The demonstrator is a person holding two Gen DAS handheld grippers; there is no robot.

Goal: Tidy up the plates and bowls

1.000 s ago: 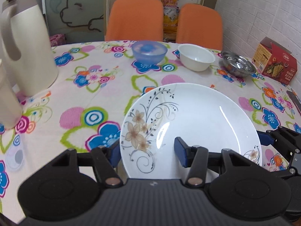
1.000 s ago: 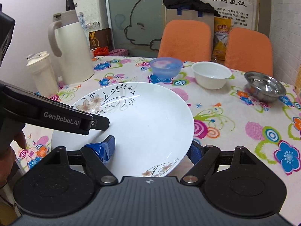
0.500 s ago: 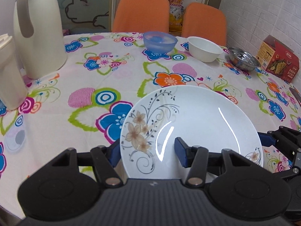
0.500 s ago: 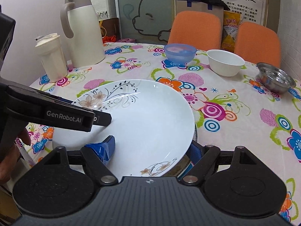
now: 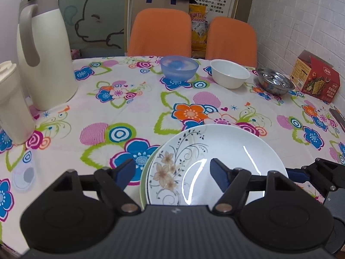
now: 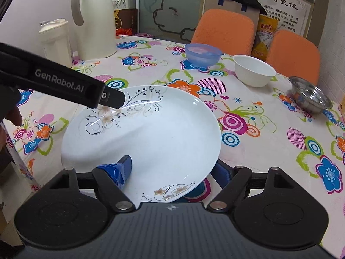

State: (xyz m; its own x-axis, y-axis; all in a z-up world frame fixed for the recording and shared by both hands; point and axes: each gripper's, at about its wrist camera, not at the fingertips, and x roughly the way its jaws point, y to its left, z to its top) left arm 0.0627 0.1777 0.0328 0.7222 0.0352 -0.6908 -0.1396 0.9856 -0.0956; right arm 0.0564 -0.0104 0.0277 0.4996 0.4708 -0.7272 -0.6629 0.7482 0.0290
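A white plate (image 5: 226, 151) with a floral print lies low over the near part of the table, and a pale green rim (image 5: 143, 181) shows under its left edge. My left gripper (image 5: 172, 170) is open. Its left finger stands clear of the rim and its right finger (image 5: 217, 172) is over the plate. In the right wrist view the plate (image 6: 155, 133) tilts up toward my right gripper (image 6: 170, 170), which is shut on its near rim, one finger above and one below. A blue bowl (image 5: 179, 68), a white bowl (image 5: 229, 75) and a steel bowl (image 5: 275, 83) stand in a row at the far side.
A tall cream jug (image 5: 43, 49) and a smaller cream container (image 5: 10, 103) stand at the left. A red cracker box (image 5: 314, 77) sits at the far right, with a dark flat object (image 5: 338, 116) at the right edge. Two orange chairs (image 5: 159, 32) stand behind the flowered tablecloth (image 5: 129, 112).
The plate has come back and down to the table's near edge. My left gripper's fingers have spread, and its left finger has come off the rim. My right gripper keeps its hold.
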